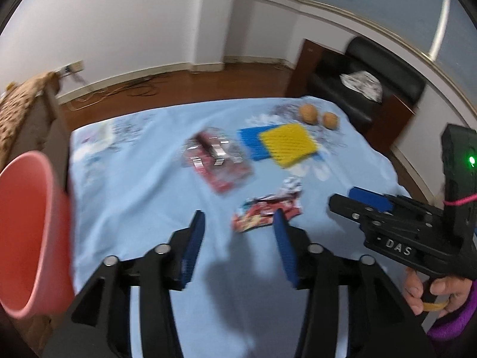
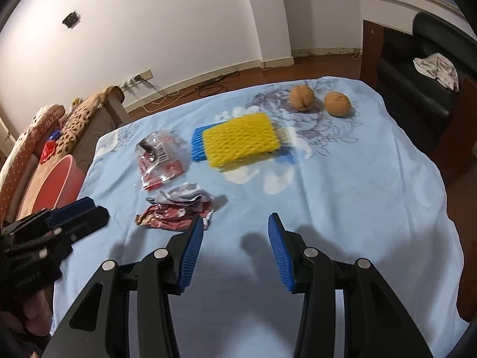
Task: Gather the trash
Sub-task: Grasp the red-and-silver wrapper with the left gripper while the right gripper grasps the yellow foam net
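Note:
A crumpled red and silver wrapper (image 1: 266, 210) (image 2: 179, 211) lies on the light blue tablecloth (image 1: 134, 185) (image 2: 342, 185). Farther back lies a clear packet with red print (image 1: 216, 161) (image 2: 159, 158). Beyond it, a yellow foam net (image 1: 287, 144) (image 2: 241, 140) rests over a blue one (image 1: 253, 140) (image 2: 197, 146). My left gripper (image 1: 240, 222) is open above the cloth, the wrapper just beyond its right fingertip. My right gripper (image 2: 235, 223) is open too, nothing between its pads, the wrapper by its left fingertip. A pink bin (image 1: 32, 232) (image 2: 61, 185) stands at the table's left.
Two round brown fruits (image 1: 320, 116) (image 2: 319, 98) sit at the far side of the table. A black armchair (image 1: 366, 86) (image 2: 423, 68) with a crumpled cloth on it stands behind. A leopard-print covered piece of furniture (image 2: 80, 122) is at the left. Wooden floor surrounds the table.

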`<state>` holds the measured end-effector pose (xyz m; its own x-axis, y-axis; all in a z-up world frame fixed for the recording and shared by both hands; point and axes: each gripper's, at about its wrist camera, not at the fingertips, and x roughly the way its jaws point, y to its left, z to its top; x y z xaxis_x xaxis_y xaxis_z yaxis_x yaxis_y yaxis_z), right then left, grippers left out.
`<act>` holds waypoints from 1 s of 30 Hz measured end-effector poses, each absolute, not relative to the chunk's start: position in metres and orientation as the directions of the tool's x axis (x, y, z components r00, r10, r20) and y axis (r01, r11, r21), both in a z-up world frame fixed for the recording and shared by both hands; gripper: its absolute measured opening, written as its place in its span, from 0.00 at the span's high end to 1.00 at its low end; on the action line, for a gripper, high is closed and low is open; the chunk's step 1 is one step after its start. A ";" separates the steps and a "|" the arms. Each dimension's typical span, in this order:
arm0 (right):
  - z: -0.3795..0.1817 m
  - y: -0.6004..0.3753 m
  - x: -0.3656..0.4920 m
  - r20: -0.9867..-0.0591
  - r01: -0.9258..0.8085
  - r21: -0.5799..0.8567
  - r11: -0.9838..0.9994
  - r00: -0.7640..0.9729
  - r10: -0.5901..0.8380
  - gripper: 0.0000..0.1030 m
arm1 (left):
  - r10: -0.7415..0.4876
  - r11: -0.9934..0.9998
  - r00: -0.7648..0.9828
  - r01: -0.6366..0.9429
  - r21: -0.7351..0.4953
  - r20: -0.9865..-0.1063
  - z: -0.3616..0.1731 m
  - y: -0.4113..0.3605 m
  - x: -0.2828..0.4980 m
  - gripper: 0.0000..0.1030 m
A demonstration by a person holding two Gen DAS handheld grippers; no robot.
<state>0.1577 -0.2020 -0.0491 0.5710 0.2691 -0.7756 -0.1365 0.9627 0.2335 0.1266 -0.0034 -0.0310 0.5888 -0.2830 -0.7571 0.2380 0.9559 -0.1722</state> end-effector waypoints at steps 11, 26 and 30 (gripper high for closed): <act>-0.057 -0.222 0.168 -0.781 -0.089 0.277 0.957 0.559 0.278 0.57 | -0.309 0.912 0.522 0.400 -0.092 -0.795 -0.059 -0.042 0.160 0.51; -0.054 -0.216 0.206 -0.745 -0.077 0.397 0.915 0.555 0.370 0.56 | -0.324 0.932 0.550 0.323 -0.161 -0.770 -0.069 -0.028 0.162 0.90; -0.059 -0.214 0.222 -0.739 -0.044 0.458 0.888 0.537 0.407 0.55 | -0.325 0.937 0.558 0.300 -0.179 -0.763 -0.065 -0.022 0.156 0.91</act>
<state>0.2221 -0.2137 -0.0587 0.5371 0.4074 -0.7386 -0.0442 0.8880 0.4576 0.1560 -0.0222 -0.0654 0.5585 -0.3247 -0.7633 0.2999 0.9370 -0.1792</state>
